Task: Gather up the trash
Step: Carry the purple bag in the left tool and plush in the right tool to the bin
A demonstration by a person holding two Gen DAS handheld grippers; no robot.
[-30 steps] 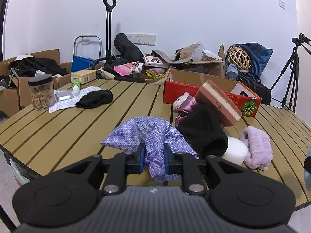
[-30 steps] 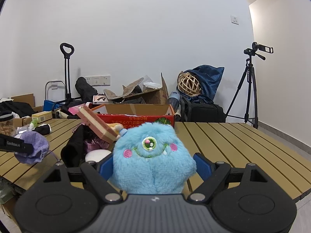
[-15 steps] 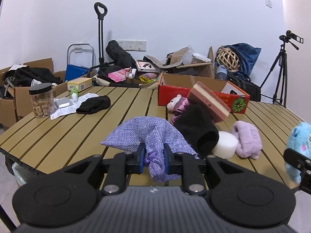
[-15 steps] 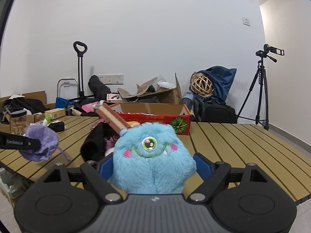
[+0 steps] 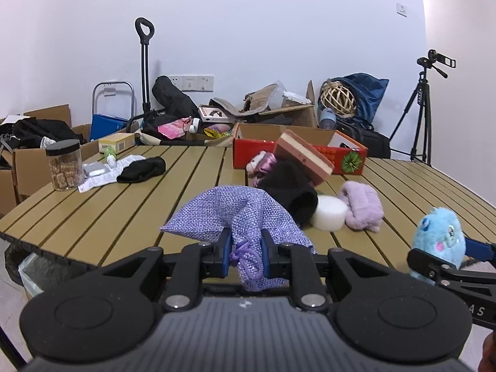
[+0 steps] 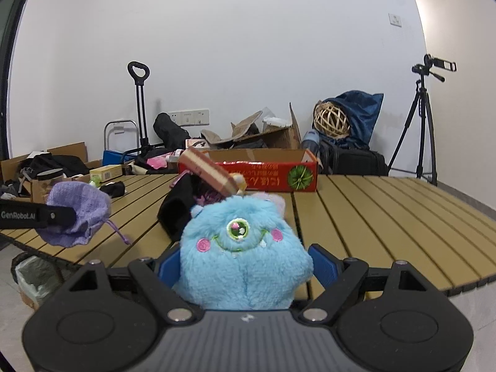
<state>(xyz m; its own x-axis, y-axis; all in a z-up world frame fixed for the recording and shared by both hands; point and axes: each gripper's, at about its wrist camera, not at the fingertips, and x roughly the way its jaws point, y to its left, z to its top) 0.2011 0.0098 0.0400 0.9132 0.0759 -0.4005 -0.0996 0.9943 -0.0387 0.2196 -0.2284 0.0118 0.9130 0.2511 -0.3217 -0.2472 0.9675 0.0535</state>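
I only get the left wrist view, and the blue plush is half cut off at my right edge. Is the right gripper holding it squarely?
Observer: Yes. In the right wrist view the blue plush sits centred in the right gripper, with both fingers pressed against its sides.
Operator: Is anything trailing from my purple pouch?
Observer: Yes. One loose drawstring hangs off the lower right of the purple pouch.
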